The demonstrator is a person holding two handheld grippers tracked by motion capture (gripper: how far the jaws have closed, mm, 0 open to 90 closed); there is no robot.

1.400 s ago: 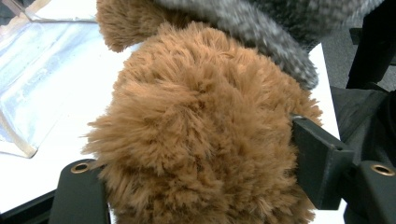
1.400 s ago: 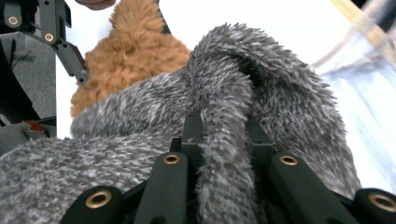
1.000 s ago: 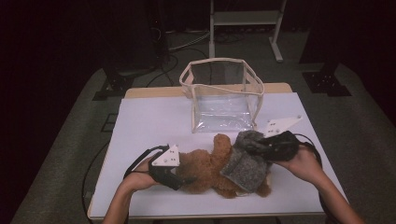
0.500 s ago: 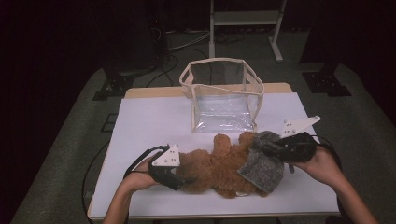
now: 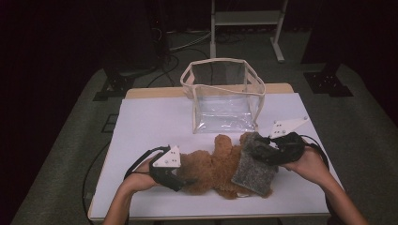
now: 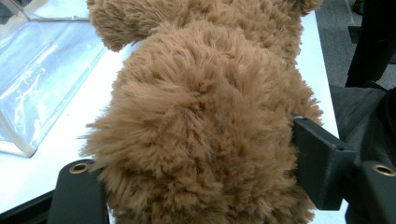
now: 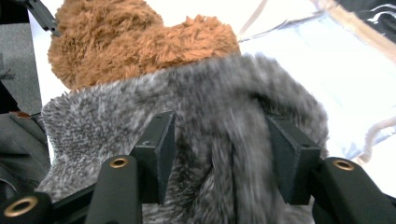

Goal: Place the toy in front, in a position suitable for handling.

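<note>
A: We've got the left gripper (image 5: 180, 180) pinching the brown teddy bear (image 5: 211, 168) lying on the table (image 5: 150, 122); the right gripper (image 5: 263, 153) has just been spreading, the grey fur garment (image 5: 253, 171) loose between its jaws.

B: Then the garment may slide off the bear; nothing's clamping it.

Behind my white table (image 5: 155, 122) stands a metal stand (image 5: 244, 18); cables (image 5: 176, 44) trail left of it across grey floor (image 5: 371, 108).
</note>
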